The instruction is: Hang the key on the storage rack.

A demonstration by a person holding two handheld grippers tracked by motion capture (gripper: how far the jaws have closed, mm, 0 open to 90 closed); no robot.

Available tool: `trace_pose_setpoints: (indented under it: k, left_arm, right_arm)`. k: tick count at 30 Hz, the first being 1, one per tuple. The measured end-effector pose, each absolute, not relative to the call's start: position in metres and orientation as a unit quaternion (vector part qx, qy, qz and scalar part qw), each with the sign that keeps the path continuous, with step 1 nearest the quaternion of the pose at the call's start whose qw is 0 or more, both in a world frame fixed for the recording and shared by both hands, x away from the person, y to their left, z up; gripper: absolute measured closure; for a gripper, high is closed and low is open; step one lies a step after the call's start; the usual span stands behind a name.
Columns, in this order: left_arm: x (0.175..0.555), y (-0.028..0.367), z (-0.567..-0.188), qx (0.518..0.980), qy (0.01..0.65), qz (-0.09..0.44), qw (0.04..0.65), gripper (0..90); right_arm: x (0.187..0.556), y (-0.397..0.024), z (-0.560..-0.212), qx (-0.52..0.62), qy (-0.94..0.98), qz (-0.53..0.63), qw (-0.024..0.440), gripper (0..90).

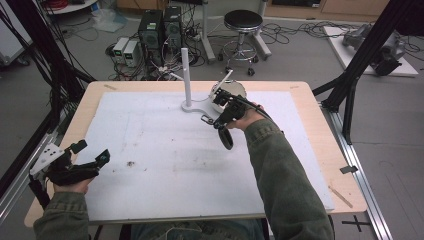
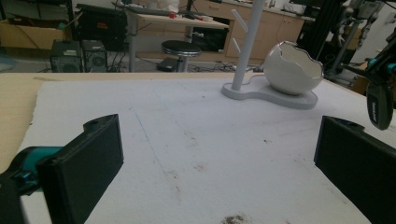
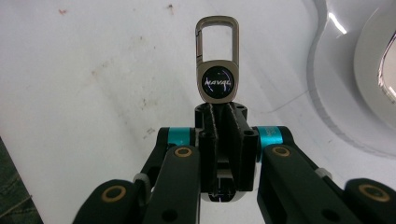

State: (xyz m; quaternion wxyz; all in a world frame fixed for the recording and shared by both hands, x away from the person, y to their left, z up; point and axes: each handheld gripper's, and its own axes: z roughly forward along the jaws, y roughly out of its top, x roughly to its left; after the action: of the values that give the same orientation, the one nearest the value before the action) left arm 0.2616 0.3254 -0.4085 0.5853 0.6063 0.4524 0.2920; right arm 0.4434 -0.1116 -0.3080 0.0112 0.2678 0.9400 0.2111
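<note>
My right gripper (image 3: 219, 112) is shut on a metal carabiner key ring (image 3: 217, 60) with a round black emblem; the clip loop sticks out past the fingertips. In the high view the right gripper (image 1: 216, 116) hovers over the white mat beside the white stand's base (image 1: 192, 106), with the key ring (image 1: 206, 119) at its tip and a black strap (image 1: 226, 137) hanging under the hand. The stand has a tall post (image 1: 186, 70) with short pegs and bears a white eggshell-shaped bowl (image 1: 227, 94). My left gripper (image 1: 91, 151) rests open at the mat's near left, nothing between its jaws (image 2: 219, 158).
A white mat (image 1: 165, 160) covers most of the wooden table (image 1: 320, 150). Seen from the left gripper, the post (image 2: 247, 42) and the bowl (image 2: 293, 70) stand far ahead to the right. Beyond the table are a stool (image 1: 242, 22), computer cases and cables on the floor.
</note>
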Motion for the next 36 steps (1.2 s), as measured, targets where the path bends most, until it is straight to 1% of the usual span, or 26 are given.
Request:
trace_pose_setpoints:
  k: [5,11,26,31,36]
  left_arm:
    - [0.261,0.326,-0.409,0.607,0.452,0.292,0.585,1.7]
    - [0.261,0.326,-0.409,0.608,0.451,0.294,0.583,1.7]
    - [0.261,0.326,-0.409,0.609,0.452,0.293,0.582,1.7]
    - [0.261,0.326,-0.409,0.608,0.451,0.294,0.583,1.7]
    - [0.261,0.326,-0.409,0.608,0.451,0.294,0.584,1.7]
  right_arm:
    - [0.447,-0.104,-0.299,0.263,0.940,0.216,0.005,83.5]
    - [0.451,-0.098,-0.288,0.263,0.939,0.223,0.014,83.4]
    - [0.466,-0.103,-0.255,0.277,0.920,0.276,0.027,83.2]
    - [0.471,-0.102,-0.239,0.279,0.920,0.273,0.035,83.2]
    - [0.474,-0.099,-0.230,0.279,0.920,0.272,0.043,83.1]
